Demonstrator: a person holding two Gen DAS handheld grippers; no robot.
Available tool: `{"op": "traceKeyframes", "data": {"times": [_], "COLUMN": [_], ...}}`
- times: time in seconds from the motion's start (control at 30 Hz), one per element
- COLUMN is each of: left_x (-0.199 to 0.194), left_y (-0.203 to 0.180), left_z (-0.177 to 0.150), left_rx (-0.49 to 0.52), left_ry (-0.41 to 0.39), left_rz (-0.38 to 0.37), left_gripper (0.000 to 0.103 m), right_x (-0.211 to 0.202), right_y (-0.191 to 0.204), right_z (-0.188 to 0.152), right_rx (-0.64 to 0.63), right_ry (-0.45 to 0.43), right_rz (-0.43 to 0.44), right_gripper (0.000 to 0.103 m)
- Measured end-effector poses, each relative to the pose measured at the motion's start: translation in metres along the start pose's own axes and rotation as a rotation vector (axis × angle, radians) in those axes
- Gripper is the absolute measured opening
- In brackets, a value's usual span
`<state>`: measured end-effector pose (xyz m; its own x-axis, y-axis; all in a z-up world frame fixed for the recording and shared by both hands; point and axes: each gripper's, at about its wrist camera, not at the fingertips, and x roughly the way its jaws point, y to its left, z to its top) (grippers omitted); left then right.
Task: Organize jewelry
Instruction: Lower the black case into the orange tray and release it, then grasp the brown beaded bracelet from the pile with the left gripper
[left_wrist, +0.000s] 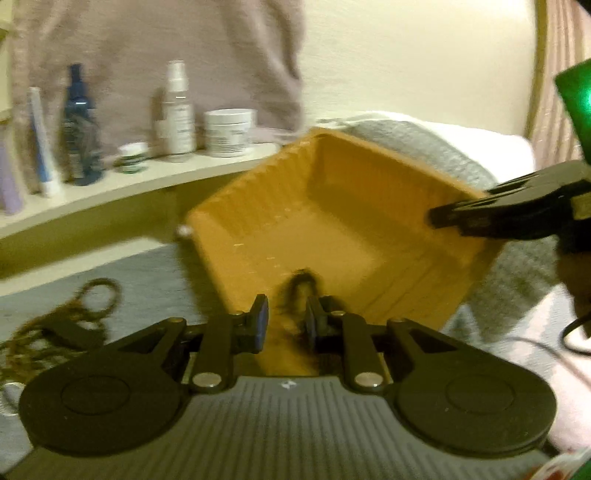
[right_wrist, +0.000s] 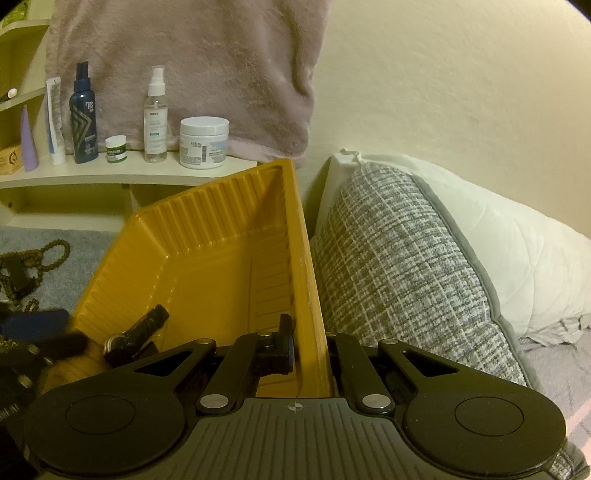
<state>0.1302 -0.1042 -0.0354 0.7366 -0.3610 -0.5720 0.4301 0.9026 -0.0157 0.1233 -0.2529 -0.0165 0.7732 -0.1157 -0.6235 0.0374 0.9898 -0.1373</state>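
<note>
The right hand-held gripper (right_wrist: 308, 350) is clamped on the rim of the tilted yellow tray (right_wrist: 207, 258). The left hand-held gripper (left_wrist: 286, 321), jaws slightly apart, has a dark blurred piece (left_wrist: 301, 284) between them; whether they grip it is unclear.

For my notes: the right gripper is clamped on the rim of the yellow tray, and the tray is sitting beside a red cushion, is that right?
Not quite: the cushion is grey, as the right wrist view shows. The right gripper is indeed clamped on the rim of the yellow tray.
</note>
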Motion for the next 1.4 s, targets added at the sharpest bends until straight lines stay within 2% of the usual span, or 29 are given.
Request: {"op": "traceKeyframes", "data": {"times": [0.17,0.43,0.73,1.13,1.3,1.4], "left_x": [-0.007,-0.020,-0.016,0.003,0.002,0.002], "left_y": [0.031,0.060,0.067,0.068,0.064,0.065], "left_z": [-0.014,-0.047,-0.061,-0.061,-0.061,-0.062], "left_rx": [-0.060,-0.099,-0.106,-0.066,-0.037,-0.042], "left_ry": [0.027,0.081,0.120,0.147,0.165,0.166], "left_rz": [0.099,0.197,0.208,0.215,0.215,0.211], "left_gripper": [0.019,0.019,0.018,0.014,0.005,0.005], "right_x": [0.000,0.001,0.002,0.003,0.004,0.004], "right_y": [0.000,0.000,-0.001,-0.002,-0.002,-0.002], "right_z": [0.000,-0.001,-0.001,-0.002,-0.002,-0.002], "right_rx": [-0.002,-0.004,-0.006,-0.006,-0.006,-0.005], "right_ry": [0.002,0.005,0.008,0.010,0.010,0.011], "right_rz": [-0.003,-0.005,-0.004,-0.004,-0.003,-0.004], "right_gripper": [0.004,0.004,0.004,0.004,0.004,0.004]}}
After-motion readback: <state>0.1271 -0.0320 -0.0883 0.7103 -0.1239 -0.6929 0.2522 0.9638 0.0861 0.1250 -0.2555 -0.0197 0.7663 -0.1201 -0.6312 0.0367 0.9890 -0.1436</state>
